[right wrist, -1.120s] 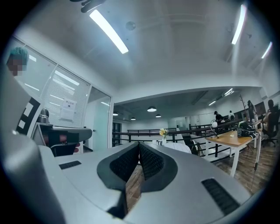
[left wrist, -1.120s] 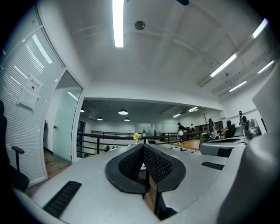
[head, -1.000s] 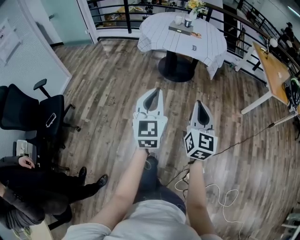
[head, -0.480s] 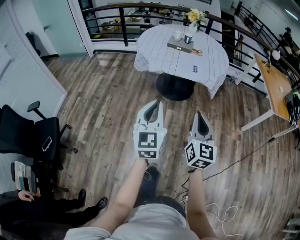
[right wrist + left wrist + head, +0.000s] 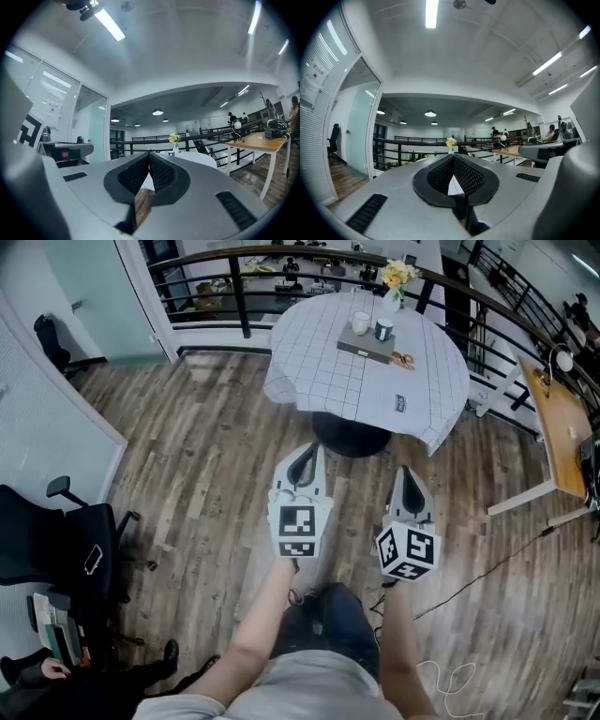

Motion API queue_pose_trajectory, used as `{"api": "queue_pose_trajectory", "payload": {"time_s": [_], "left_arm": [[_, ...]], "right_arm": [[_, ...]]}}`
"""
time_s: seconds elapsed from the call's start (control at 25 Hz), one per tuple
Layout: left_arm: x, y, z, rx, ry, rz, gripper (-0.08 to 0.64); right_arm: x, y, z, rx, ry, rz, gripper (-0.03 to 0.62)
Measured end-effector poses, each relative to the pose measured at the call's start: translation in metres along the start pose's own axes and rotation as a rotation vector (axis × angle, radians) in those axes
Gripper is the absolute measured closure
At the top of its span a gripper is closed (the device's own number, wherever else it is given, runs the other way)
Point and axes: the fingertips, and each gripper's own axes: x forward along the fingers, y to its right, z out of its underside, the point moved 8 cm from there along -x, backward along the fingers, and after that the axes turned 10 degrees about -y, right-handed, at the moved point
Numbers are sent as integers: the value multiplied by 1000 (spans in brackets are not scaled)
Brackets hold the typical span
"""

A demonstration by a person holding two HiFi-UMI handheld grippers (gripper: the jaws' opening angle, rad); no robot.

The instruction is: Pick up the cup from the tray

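Observation:
A round table (image 5: 319, 362) with a white checked cloth stands ahead in the head view. On it lies a flat grey tray (image 5: 359, 348) that carries a white cup (image 5: 360, 322) and a dark cup (image 5: 383, 330). A vase of yellow flowers (image 5: 396, 279) stands behind them. My left gripper (image 5: 307, 446) and right gripper (image 5: 409, 471) are held side by side over the wooden floor, short of the table, both shut and empty. In the left gripper view the left gripper (image 5: 453, 157) points level at the flowers (image 5: 450, 141). The right gripper (image 5: 149, 153) does the same in its own view.
A black railing (image 5: 234, 287) curves behind the table. A wooden desk (image 5: 553, 418) stands at the right, a black office chair (image 5: 47, 545) at the left. A cable (image 5: 487, 568) runs over the floor. Orange-handled scissors (image 5: 403, 359) and a small card (image 5: 399, 403) lie on the cloth.
Both grippers have been carried forward toward the table, which now sits lower and larger in the head view. The chair and the seated person have slid back at the left. Both jaws stay shut.

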Motion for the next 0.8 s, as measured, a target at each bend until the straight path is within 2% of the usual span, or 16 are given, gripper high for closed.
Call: {"api": "queue_pose_trajectory", "payload": {"time_s": [0.36, 0.8], "left_arm": [[111, -23, -7, -11, -17, -22, 554], [277, -32, -36, -21, -49, -89, 555]], "right_arm": [[110, 39, -8, 4, 0, -11, 584], [270, 114, -33, 27, -51, -50, 584]]}}
